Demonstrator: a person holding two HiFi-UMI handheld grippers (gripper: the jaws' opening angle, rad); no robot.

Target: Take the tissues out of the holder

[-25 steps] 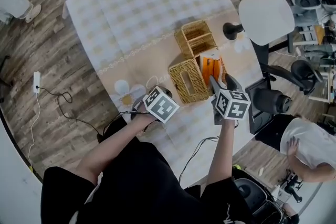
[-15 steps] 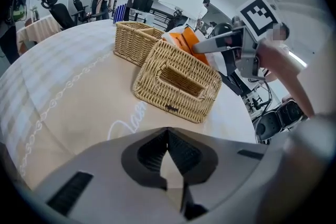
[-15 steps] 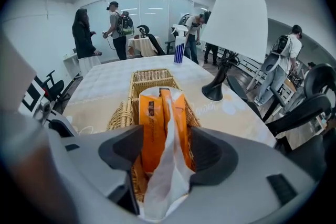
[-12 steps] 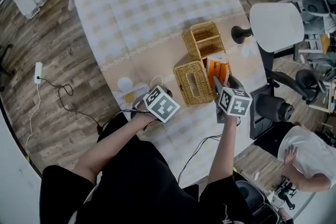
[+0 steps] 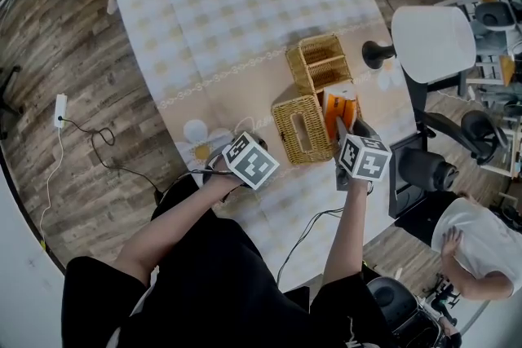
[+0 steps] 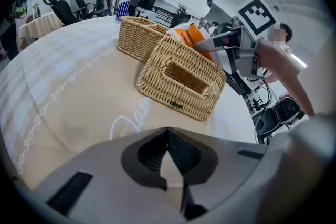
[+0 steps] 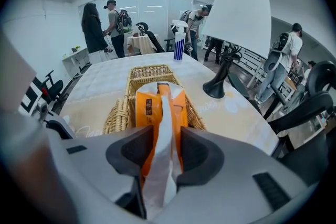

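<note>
Tissue pack [image 7: 157,105] sits pinched between right gripper [image 7: 167,132] jaws, which just closed in.

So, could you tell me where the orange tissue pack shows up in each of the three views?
Head view: the orange tissue pack sits right of centre, beside the wicker cover.
Left gripper view: the pack is upper middle, behind that cover.
Right gripper view: centre, pinched in the right gripper, whose jaws have just been closing.
Shared landmark: the white lamp, near the pack in all three.
</note>
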